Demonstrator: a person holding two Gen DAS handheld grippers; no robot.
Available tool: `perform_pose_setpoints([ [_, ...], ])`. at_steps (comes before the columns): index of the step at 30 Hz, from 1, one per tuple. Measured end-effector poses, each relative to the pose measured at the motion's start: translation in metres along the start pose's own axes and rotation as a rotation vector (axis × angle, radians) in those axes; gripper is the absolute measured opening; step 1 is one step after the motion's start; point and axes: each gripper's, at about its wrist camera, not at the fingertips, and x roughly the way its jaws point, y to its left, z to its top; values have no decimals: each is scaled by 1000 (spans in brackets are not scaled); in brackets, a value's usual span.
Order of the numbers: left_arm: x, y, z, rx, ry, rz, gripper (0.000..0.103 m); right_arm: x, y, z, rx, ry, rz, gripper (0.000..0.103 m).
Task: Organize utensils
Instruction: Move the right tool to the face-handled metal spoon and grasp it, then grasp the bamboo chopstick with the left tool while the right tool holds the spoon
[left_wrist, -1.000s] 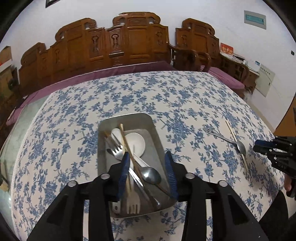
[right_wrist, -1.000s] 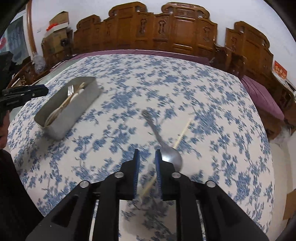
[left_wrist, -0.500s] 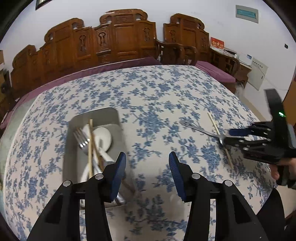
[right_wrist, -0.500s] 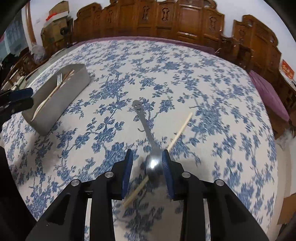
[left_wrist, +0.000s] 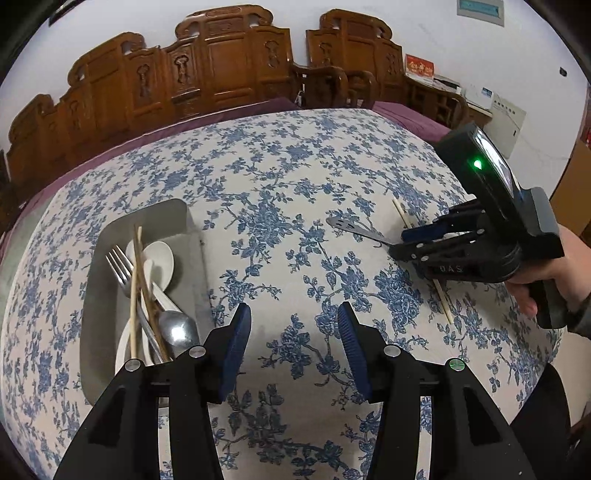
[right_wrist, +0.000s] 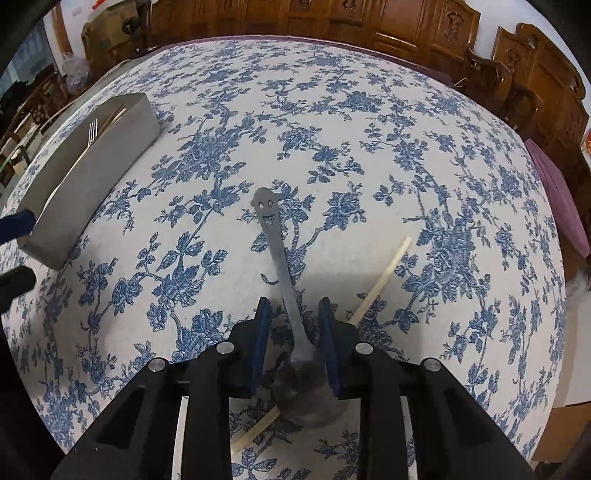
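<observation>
Your round table in its white cloth printed with blue flowers (left_wrist: 280, 177) fills both views, with carved brown wooden chairs (left_wrist: 221, 66) along the top of each frame. At the left of the left wrist view sits the long grey metal tray (left_wrist: 173, 218); it shows again at the upper left of the right wrist view. Inside it lie a white ceramic spoon (left_wrist: 159, 258), a steel fork (left_wrist: 120, 262), a steel spoon (left_wrist: 177, 328) and pale wooden chopsticks (left_wrist: 135, 288), all heaped lengthwise.

Your left gripper (left_wrist: 293, 339), at bottom centre of its own view, has its blue-padded jaws spread over bare cloth just right of the tray, with nothing between them. They have just been opening.

Your right gripper (right_wrist: 293, 332) is low over the long steel spoon with a smiling face cut into its handle end (right_wrist: 277, 251), near the centre of its frame. The jaws have just been closing and straddle the neck of the spoon, with a gap visible on both sides. A single pale wooden chopstick (right_wrist: 380, 273) lies slantwise under the spoon's bowl, running from right of centre to the bottom of the frame.
</observation>
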Motion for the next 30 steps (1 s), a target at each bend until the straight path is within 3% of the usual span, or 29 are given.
perform_pose_setpoints([
  [7,3,-5,-2,17,11,-1,47,3,2,8,3,20,15,21],
  [9,4,-5,-2,20,14,0,47,4,3,8,8,26,26,10],
  [11,4,-7,-3,23,15,1,47,3,9,7,-17,24,8,8],
  [20,6,-15,-2,24,32,3,47,-28,11,-8,35,-69,48,7],
  [30,22,-55,12,38,58,-49,47,-91,-18,-62,122,-176,46,7],
])
